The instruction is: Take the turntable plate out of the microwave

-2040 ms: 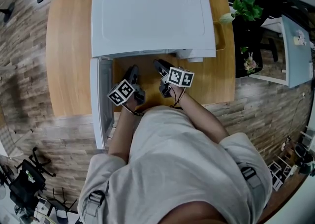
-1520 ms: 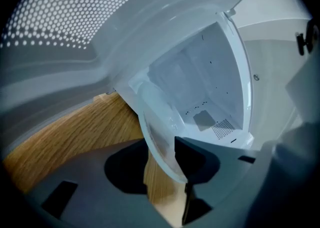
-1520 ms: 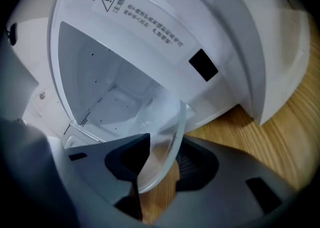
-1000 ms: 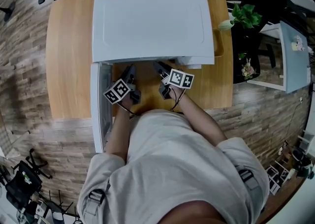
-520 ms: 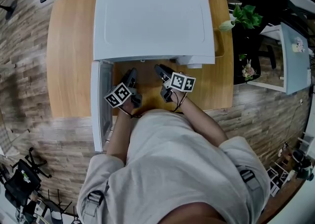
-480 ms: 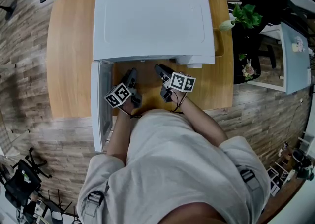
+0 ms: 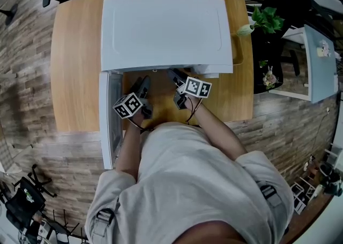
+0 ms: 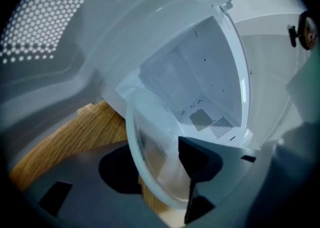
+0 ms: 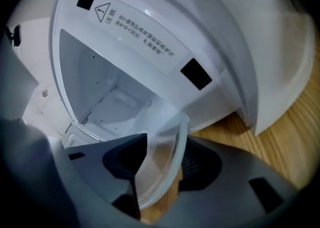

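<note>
The clear glass turntable plate (image 8: 150, 137) (image 9: 165, 147) sits outside the cavity, over the wooden table (image 7: 75, 50), just before the white microwave (image 7: 166, 28). Its rim runs between the jaws of both grippers. My left gripper (image 8: 160, 167) (image 7: 143, 83) is opening; wood shows between the plate and one jaw. My right gripper (image 9: 162, 164) (image 7: 173, 73) is opening too, with a gap beside the rim. The plate does not show in the head view. The microwave's cavity (image 8: 200, 86) (image 9: 105, 91) stands bare and white.
The microwave door (image 7: 110, 119) hangs open to the left, past the table's front edge. A potted plant (image 7: 266, 12) and a small wooden tray (image 7: 239, 44) stand to the microwave's right. The person's arms and torso fill the near side.
Both grippers stay in front of the microwave's mouth, barely shifted. The left marker cube has rolled slightly.
</note>
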The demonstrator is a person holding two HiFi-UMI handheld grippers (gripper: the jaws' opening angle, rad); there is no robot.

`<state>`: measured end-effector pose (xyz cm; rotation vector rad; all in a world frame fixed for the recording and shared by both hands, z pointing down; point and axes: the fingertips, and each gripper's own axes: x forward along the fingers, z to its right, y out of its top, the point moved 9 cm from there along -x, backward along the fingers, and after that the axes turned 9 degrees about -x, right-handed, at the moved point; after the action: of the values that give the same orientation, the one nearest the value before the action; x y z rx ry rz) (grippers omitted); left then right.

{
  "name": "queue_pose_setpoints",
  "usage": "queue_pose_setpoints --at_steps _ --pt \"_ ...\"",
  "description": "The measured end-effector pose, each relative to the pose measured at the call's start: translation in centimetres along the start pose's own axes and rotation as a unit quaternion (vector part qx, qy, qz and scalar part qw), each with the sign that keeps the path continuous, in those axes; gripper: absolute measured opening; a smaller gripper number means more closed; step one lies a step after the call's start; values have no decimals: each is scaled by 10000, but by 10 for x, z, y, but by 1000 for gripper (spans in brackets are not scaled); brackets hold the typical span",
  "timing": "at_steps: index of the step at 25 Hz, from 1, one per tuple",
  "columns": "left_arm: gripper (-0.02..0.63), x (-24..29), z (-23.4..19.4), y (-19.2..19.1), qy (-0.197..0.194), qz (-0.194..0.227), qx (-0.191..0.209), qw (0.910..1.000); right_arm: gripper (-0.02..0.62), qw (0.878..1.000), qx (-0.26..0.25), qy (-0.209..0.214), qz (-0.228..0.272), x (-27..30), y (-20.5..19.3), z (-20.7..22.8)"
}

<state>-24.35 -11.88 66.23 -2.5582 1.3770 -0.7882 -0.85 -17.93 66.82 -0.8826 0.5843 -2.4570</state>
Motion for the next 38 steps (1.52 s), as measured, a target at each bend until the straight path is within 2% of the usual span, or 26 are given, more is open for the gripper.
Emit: queue_pose_setpoints --at_steps 2,5,7,9,13,22,34,38 --pt "252 7 1 5 -93 100 -48 9999 192 10000 -24 -13 -19 -1 0 0" --pt "255 18 0 12 -96 158 6 9998 190 10000 -49 -35 -41 -1 1 -1" --pt "248 21 -2 16 -40 182 63 9998 189 10000 -43 -43 -51 0 1 -2" --pt "188 21 -6 15 71 198 66 9998 184 10000 -28 -51 -53 -1 1 -1" --pt "183 21 -7 11 42 294 -116 9995 178 10000 -23 -90 -33 -1 2 0" --pt "176 17 -2 12 99 253 -16 9996 172 9999 19 -103 83 -3 2 -2" --pt "172 3 -2 3 70 269 -90 9996 158 9999 -12 50 102 -13 -7 -6" --pt "172 -3 -5 -1 169 280 -107 9994 155 9999 -67 82 89 -16 -10 -7"
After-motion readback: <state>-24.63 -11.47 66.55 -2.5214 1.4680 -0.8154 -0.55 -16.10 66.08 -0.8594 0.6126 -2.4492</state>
